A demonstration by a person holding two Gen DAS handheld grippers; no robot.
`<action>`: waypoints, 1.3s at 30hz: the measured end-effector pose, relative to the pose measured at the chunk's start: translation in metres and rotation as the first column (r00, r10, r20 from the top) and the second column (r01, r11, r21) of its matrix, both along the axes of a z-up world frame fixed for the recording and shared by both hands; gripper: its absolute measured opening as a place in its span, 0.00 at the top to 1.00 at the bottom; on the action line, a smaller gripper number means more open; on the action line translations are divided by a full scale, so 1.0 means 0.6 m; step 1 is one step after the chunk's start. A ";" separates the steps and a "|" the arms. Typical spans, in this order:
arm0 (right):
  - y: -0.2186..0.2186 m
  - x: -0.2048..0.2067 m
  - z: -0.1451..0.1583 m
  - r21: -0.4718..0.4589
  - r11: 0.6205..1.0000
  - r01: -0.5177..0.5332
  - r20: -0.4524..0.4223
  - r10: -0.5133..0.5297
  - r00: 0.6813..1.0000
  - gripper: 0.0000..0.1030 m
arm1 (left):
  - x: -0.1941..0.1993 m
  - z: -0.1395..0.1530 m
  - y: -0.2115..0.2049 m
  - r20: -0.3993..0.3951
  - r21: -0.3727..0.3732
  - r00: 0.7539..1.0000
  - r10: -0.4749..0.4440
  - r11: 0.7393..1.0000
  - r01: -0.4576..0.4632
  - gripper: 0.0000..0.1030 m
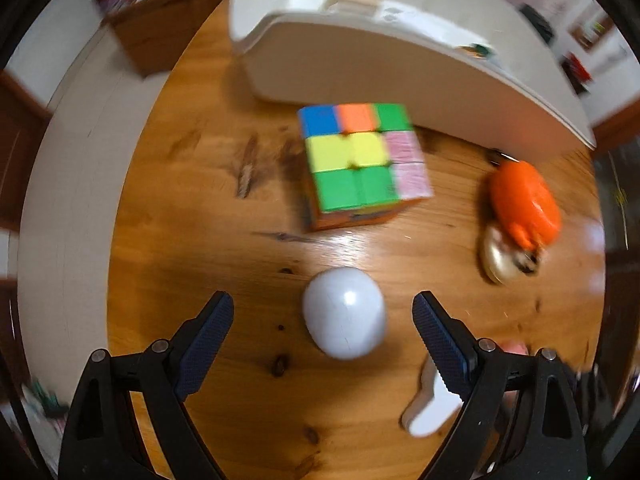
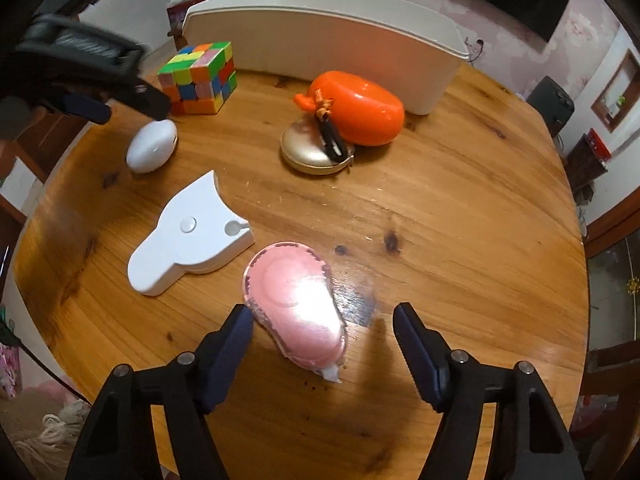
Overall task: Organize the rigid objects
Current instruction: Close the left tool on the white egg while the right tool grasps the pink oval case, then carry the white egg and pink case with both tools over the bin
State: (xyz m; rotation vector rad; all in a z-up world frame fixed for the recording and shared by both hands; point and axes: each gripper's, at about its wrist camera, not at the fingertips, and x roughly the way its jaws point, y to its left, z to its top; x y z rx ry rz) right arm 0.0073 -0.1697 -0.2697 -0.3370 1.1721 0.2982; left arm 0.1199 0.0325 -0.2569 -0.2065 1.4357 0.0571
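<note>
Setting: a round, glossy wooden table (image 2: pixel 440 240) with a long white plastic bin (image 2: pixel 320 36) standing at its far side, the likely home for the loose items.
Left gripper (image 1: pixel 323 308): jaws spread wide, holding nothing; a smooth white egg-shaped object (image 1: pixel 344 312) lies on the wood between the two fingertips but touches neither — the view is blurred, so fine contact is hard to judge.
Right gripper (image 2: pixel 323 316): jaws also apart and empty; a pink teardrop-shaped plastic tape dispenser (image 2: pixel 296 304) lies flat between them, its narrow white tip pointing toward the camera, its left edge just beside the left finger.
Other items: a scrambled multicoloured puzzle cube (image 1: pixel 360 160) near the bin wall; an orange rounded plastic case (image 2: pixel 356 108) leaning on a gold round compact (image 2: pixel 316 152), with a small dark strap across them; a flat white plastic holder with a notch and a round button (image 2: pixel 188 236) between the egg and the pink dispenser.
Step in hand: both tools appear lined up for a pick — nothing is gripped or binned yet, so the task looks near its start.
Next move calls for: closing squarely on each item. The egg is round and slick, so it may squirt out unless caught across its middle; the dispenser is low and flat, so the fingers need to reach the table surface.
</note>
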 end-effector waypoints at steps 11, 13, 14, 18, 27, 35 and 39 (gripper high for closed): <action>-0.001 -0.008 -0.007 0.029 0.999 -0.021 -0.048 0.023 0.999 0.52 | -0.019 -0.038 -0.005 -0.107 0.005 0.985 0.132 0.991 -0.132 0.11; -0.002 -0.009 -0.007 0.033 0.999 -0.018 -0.051 0.020 0.999 0.52 | -0.027 -0.040 -0.006 -0.106 0.023 0.984 0.143 0.990 -0.141 0.11; -0.002 -0.009 -0.007 0.034 0.999 -0.018 -0.052 0.020 0.998 0.52 | -0.028 -0.040 -0.005 -0.103 0.035 0.984 0.149 0.989 -0.146 0.11; -0.001 -0.006 -0.007 0.034 0.999 -0.018 -0.056 0.020 0.998 0.52 | -0.030 -0.034 0.001 -0.092 0.060 0.982 0.164 0.985 -0.159 0.23; -0.001 0.000 -0.008 0.033 0.999 -0.017 -0.057 0.018 0.998 0.53 | -0.031 -0.024 -0.020 -0.086 0.043 0.991 0.100 0.994 -0.097 0.49; -0.003 0.009 0.029 0.084 0.996 0.002 -0.029 0.001 1.000 0.63 | -0.036 0.021 -0.035 -0.054 0.050 0.999 0.004 0.999 -0.001 0.49; -0.010 0.022 0.062 0.150 0.989 0.022 -0.021 -0.019 1.000 0.63 | -0.038 0.072 -0.032 -0.024 0.020 0.999 -0.029 0.999 0.030 0.49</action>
